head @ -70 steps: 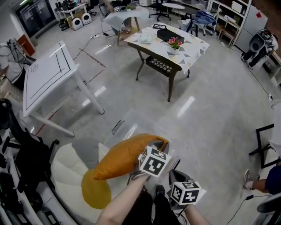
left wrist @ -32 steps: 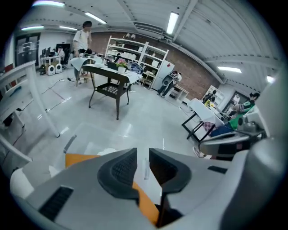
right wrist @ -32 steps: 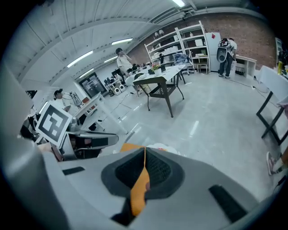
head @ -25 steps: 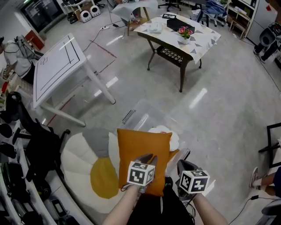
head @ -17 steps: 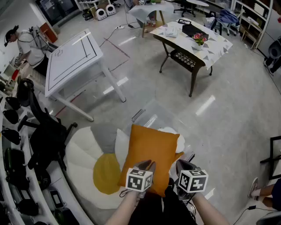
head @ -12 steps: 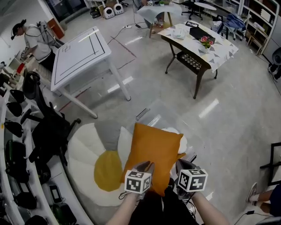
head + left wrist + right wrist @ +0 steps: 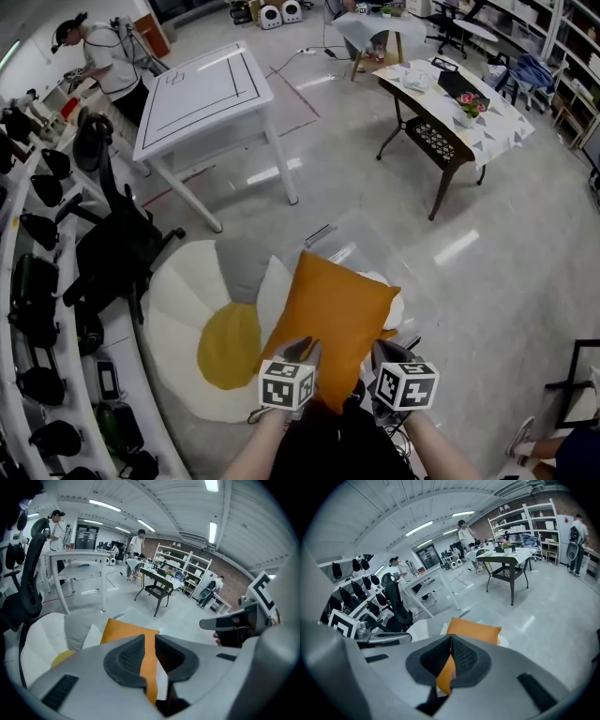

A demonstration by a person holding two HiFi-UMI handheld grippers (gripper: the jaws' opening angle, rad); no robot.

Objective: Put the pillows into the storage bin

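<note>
An orange pillow (image 7: 330, 314) hangs over the clear storage bin (image 7: 361, 228) and hides most of it. My left gripper (image 7: 302, 350) is shut on the pillow's near edge, and my right gripper (image 7: 385, 352) is shut on its near right corner. A white pillow (image 7: 397, 306) shows in the bin past the orange one's right side. In the left gripper view the orange pillow (image 7: 123, 630) runs between the jaws of the left gripper (image 7: 149, 654). In the right gripper view the orange pillow (image 7: 474, 632) is pinched by the right gripper (image 7: 451, 657).
A white flower-shaped cushion (image 7: 183, 309) with a yellow centre and a grey petal lies left of the bin. A black office chair (image 7: 122, 258) stands further left. A white table (image 7: 206, 89) and a dark table with a patterned cloth (image 7: 464, 108) stand beyond. A person (image 7: 108, 56) stands far left.
The pillow, first held sideways by the left gripper alone, now hangs flat from both grippers over the bin. Over the last second it has shifted slightly right and tilted.
</note>
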